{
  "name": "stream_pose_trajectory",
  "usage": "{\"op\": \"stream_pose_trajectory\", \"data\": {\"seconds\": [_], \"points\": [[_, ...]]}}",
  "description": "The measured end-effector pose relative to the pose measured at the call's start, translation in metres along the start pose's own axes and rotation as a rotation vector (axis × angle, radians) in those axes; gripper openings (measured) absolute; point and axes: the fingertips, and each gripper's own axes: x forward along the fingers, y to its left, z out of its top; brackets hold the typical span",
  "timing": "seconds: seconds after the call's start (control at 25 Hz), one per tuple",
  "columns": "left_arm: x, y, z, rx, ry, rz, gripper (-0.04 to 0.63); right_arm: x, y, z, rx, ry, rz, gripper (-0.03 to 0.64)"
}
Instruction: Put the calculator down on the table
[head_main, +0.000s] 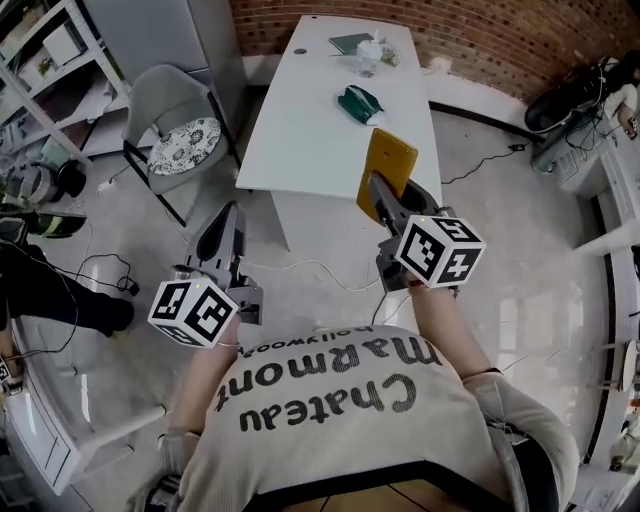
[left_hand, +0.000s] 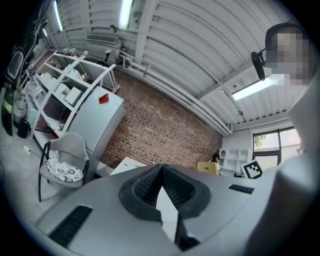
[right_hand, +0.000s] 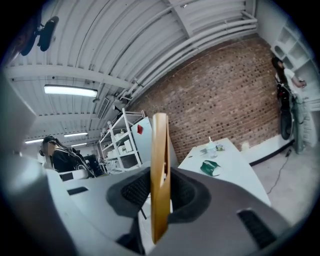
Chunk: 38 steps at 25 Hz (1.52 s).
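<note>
Calculator (head_main: 388, 165), yellow, a thin stiff slab we judge light and slick-cased, best held across its flat faces near one end, as our right gripper (head_main: 383, 196) clamps it, upright in the air by the white table's (head_main: 300, 130) near corner; left gripper (head_main: 222, 238) jaws together, empty.

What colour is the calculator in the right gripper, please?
The calculator is mustard yellow; head view shows it best.

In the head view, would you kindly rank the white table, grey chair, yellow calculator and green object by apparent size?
1. White rectangular table
2. Grey chair with patterned cushion
3. Flat yellow calculator
4. Green object on the table; the calculator is nearer the camera, so these last two are unsure.
</note>
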Motion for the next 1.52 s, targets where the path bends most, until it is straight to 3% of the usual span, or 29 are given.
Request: {"op": "stream_pose_trajectory", "data": {"seconds": [0.24, 0.64, 0.96, 1.28, 1.52], "points": [[0.013, 0.010, -0.020, -0.046, 0.042, -0.003, 0.002, 0.025, -0.018, -0.032, 0.047, 0.070, 0.006, 0.092], [0.055, 0.060, -0.012, -0.067, 0.025, -0.001, 0.002, 0.095, -0.023, -0.038, 0.097, 0.097, 0.016, 0.092], [0.118, 0.127, 0.019, -0.026, 0.041, -0.029, 0.002, 0.184, -0.026, -0.016, 0.130, 0.080, -0.006, 0.092], [0.196, 0.204, 0.070, -0.041, 0.007, -0.081, 0.002, 0.285, -0.027, 0.021, 0.125, 0.026, -0.048, 0.092], [0.233, 0.234, 0.090, -0.020, 0.006, -0.117, 0.002, 0.323, -0.029, 0.041, 0.134, -0.020, -0.070, 0.092]]}}
